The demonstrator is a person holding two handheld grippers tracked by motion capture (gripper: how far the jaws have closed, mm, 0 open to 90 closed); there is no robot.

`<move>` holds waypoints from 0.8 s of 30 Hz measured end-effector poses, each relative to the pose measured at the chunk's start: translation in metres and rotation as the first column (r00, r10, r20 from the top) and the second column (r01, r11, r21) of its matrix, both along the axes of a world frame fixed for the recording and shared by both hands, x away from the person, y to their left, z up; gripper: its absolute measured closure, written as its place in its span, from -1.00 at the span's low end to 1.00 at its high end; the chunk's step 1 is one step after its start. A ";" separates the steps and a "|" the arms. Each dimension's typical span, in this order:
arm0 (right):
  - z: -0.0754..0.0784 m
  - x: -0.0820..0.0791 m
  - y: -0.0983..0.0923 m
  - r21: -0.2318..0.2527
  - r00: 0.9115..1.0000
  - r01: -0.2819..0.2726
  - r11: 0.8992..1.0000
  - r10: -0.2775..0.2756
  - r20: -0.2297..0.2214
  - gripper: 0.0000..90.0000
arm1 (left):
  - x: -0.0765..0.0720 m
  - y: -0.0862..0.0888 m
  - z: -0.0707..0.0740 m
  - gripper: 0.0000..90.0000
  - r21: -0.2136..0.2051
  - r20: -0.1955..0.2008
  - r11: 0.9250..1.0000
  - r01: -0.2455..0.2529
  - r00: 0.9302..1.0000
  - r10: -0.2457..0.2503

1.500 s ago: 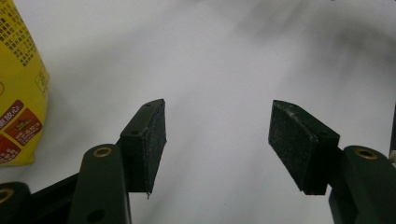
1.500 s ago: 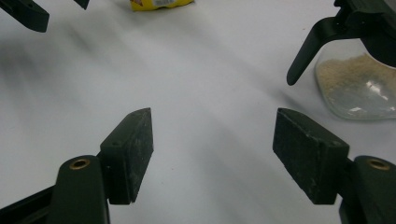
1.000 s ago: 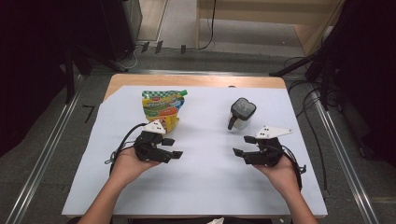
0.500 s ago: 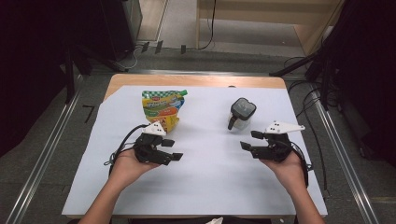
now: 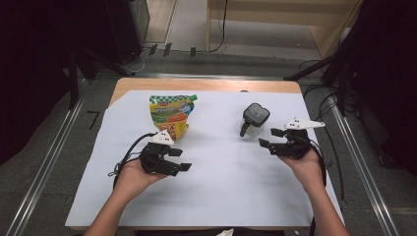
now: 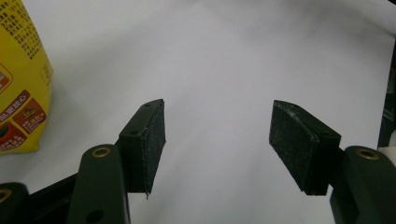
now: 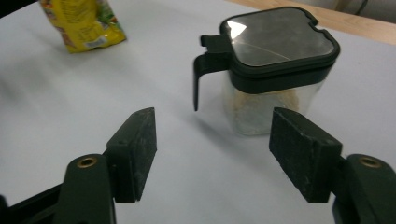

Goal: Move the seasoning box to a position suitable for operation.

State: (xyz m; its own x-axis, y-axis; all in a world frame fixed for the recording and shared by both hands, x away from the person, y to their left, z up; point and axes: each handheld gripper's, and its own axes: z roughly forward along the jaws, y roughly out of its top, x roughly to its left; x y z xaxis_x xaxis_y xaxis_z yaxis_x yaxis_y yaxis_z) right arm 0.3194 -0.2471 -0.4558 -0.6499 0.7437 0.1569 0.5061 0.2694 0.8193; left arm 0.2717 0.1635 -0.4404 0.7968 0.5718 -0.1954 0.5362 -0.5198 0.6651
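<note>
Right gripper view shows the right claw (image 7: 212, 154) wide and empty, just opened more, before the jar (image 7: 275, 70) on the surface (image 7: 70, 102); stiff, light, smooth; grip below its lid (image 7: 280, 39)

Upper centre of the right gripper view, the jar (image 7: 275, 70): clear, slightly cloudy plastic walls, black matt plastic rim and handle, a glossy lid catching the light. Upper left there, the pouch (image 7: 81, 23): shiny printed foil-like plastic, crinkled. The table cover (image 5: 221, 196) looks like smooth matt white paper, with bare wood at the far edge. Gripper pads (image 6: 154, 144): rough, matt black, dusty-looking rubber.
</note>
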 end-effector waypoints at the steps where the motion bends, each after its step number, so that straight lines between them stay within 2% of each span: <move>1: -0.002 0.003 0.000 0.004 1.000 0.013 1.000 -0.013 -0.013 -0.32 | 0.000 -0.001 -0.001 -0.18 0.005 0.000 1.000 0.005 1.000 -0.005; 2: -0.008 0.012 -0.001 0.031 0.997 0.052 0.998 -0.050 -0.051 -0.48 | 0.000 -0.003 -0.002 -0.18 0.005 -0.003 1.000 0.005 1.000 -0.005; 5: -0.014 0.021 -0.001 0.014 0.997 0.065 0.998 -0.065 -0.036 -0.58 | -0.002 -0.005 -0.002 -0.18 0.014 0.007 1.000 0.020 1.000 -0.020; 7: -0.016 0.025 -0.001 0.004 0.997 0.069 0.998 -0.069 -0.030 -0.59 | -0.002 -0.005 -0.002 -0.18 0.011 0.007 1.000 0.020 1.000 -0.020; 8: -0.022 0.035 -0.001 -0.006 0.997 0.063 0.998 -0.063 -0.044 -0.62 | -0.003 -0.005 -0.001 -0.18 0.004 0.009 1.000 0.018 1.000 -0.018; 14: -0.038 0.060 0.003 -0.030 0.996 0.070 0.997 -0.072 -0.053 -0.68 | -0.002 -0.003 -0.001 -0.18 0.003 0.009 1.000 0.015 1.000 -0.015; 16: -0.042 0.067 0.004 -0.014 0.997 0.063 0.998 -0.064 -0.047 -0.69 | -0.002 -0.003 -0.001 -0.18 0.003 0.008 1.000 0.017 1.000 -0.017; 24: -0.052 0.082 0.015 -0.001 0.999 0.042 0.999 -0.042 0.010 -0.71 | -0.001 -0.006 -0.005 -0.18 0.009 -0.006 1.000 0.027 1.000 -0.027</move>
